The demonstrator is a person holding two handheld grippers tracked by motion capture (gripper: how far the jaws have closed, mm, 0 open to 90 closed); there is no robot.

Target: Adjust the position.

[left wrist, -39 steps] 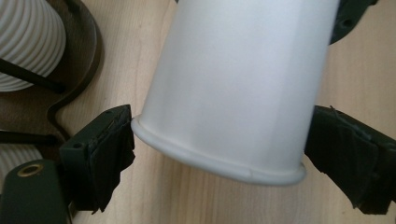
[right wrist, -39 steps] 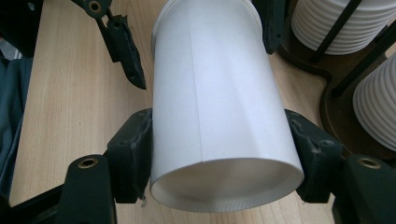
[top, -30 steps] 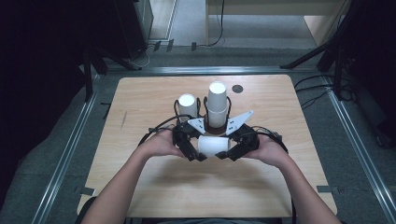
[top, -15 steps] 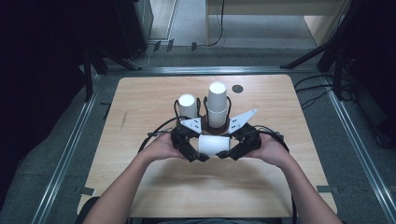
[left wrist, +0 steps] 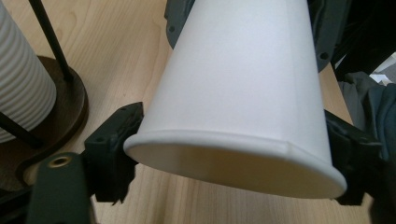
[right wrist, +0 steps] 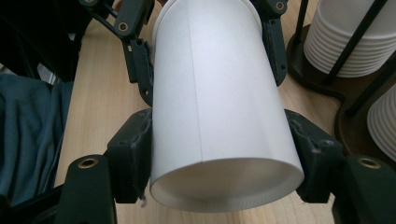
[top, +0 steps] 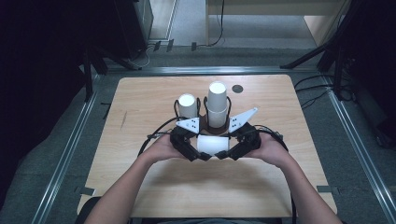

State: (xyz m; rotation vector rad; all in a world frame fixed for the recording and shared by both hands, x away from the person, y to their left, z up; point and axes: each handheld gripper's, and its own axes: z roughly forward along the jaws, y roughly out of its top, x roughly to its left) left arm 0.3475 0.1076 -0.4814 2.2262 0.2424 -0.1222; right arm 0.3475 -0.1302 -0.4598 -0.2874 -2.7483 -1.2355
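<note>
A white paper cup [top: 212,144] lies on its side above the table, held between both grippers. My left gripper [top: 200,149] is shut on its rim end, and in the left gripper view the black jaws of that gripper [left wrist: 233,154] press the cup [left wrist: 243,93] from both sides. My right gripper [top: 227,149] is shut on the base end. In the right gripper view that gripper [right wrist: 224,156] clamps the cup [right wrist: 215,84] near its recessed bottom. Each view shows the other gripper's jaws at the far end of the cup.
Just behind the grippers stands a dark wooden cup holder [top: 217,125] with black wire rods. It holds a short stack of cups [top: 187,106] and a taller stack [top: 217,100]. A small dark disc [top: 237,88] sits near the far edge of the wooden table [top: 140,107].
</note>
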